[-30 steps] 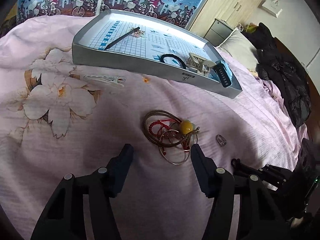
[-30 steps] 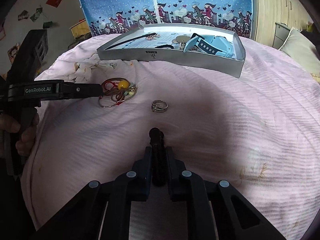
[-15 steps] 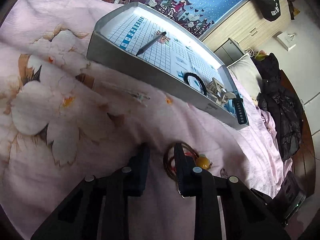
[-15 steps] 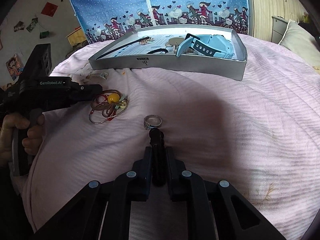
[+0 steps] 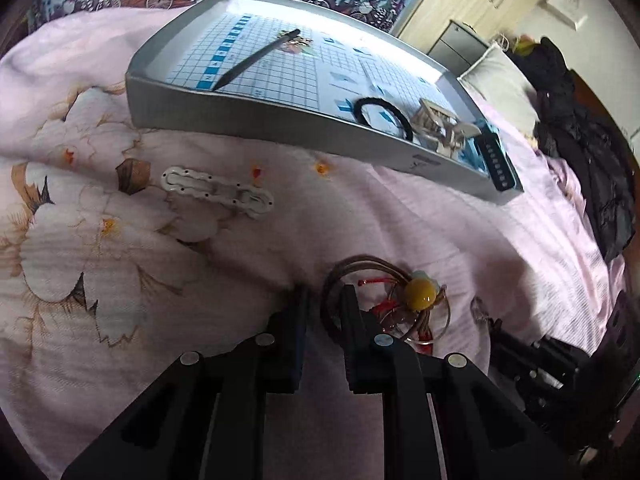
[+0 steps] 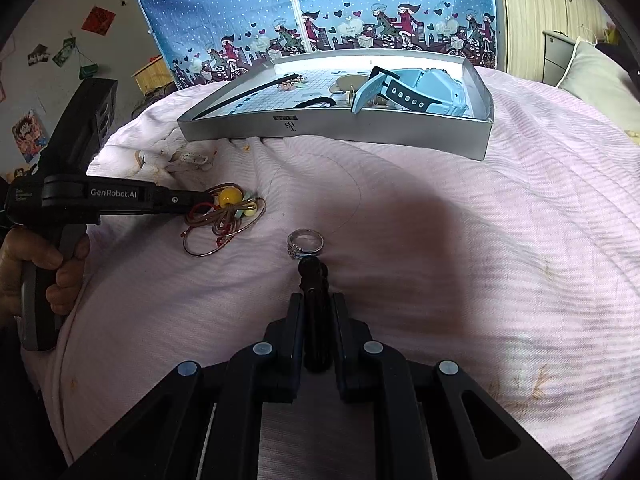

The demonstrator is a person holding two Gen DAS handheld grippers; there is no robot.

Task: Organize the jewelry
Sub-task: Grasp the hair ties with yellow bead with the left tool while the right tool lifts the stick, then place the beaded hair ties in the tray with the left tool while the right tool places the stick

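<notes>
**Left tongs on the bangle pile, right ones parked at the ring**

My left tongs (image 5: 323,300) are squeezed down to a narrow gap, with the brown loops of the bangle tangle (image 5: 384,300) passing between the 2 fingers. Can't swear they're pinching tight, but the loop is in there. The yellow bead (image 5: 419,295) sits just right of the tips.

My right tongs (image 6: 316,312) are clamped on a dark stick (image 6: 314,300) that pokes out ahead of them, its tip just beside the silver ring (image 6: 305,242) on the pink bedspread (image 6: 480,240).

Further ahead of both sits the grey tray (image 6: 360,130), holding a blue watch (image 6: 412,90), a black hair tie (image 5: 382,114) and a dark pencil (image 5: 256,60). A white clip (image 5: 216,192) lies ahead-left of my left tongs, outside the tray.
</notes>
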